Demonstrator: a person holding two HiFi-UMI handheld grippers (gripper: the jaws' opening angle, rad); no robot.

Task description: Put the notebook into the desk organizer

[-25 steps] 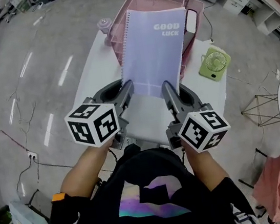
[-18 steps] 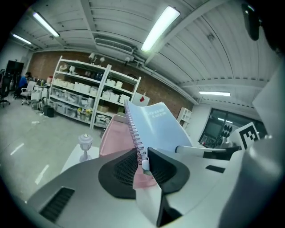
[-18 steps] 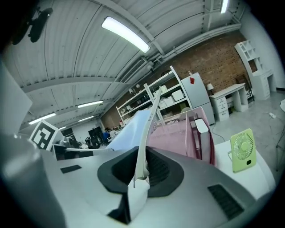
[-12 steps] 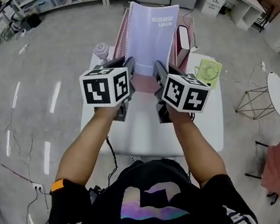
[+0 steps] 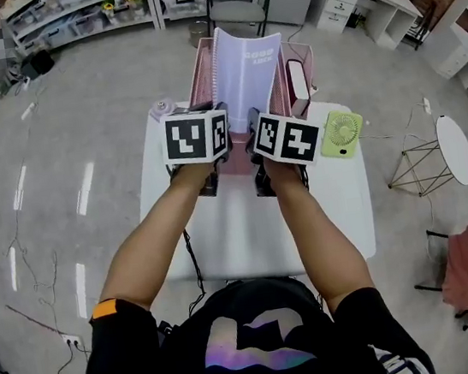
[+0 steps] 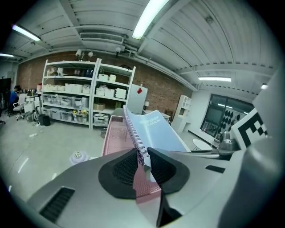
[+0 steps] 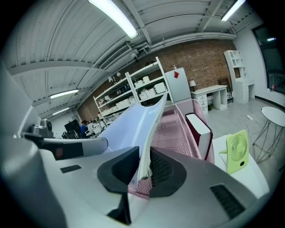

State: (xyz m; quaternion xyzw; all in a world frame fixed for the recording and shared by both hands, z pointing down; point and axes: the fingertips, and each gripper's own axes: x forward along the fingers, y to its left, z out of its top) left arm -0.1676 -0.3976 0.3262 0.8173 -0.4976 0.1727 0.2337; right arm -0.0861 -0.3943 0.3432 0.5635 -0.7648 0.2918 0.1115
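Pale spiral notebook, clamped in the jaws of left gripper and right gripper, stands upright in pink mesh desk organizer; green fan to the organizer's right.

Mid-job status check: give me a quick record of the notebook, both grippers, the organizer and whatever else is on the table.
desk organizer: pink mesh, at the table's far end; a book stands at its right side
notebook: held steeply tilted over the desk organizer, spiral edge on the left
left gripper: shut on the notebook's spiral edge
right gripper: shut on the notebook's opposite edge
table: white; green fan lies right of the desk organizer
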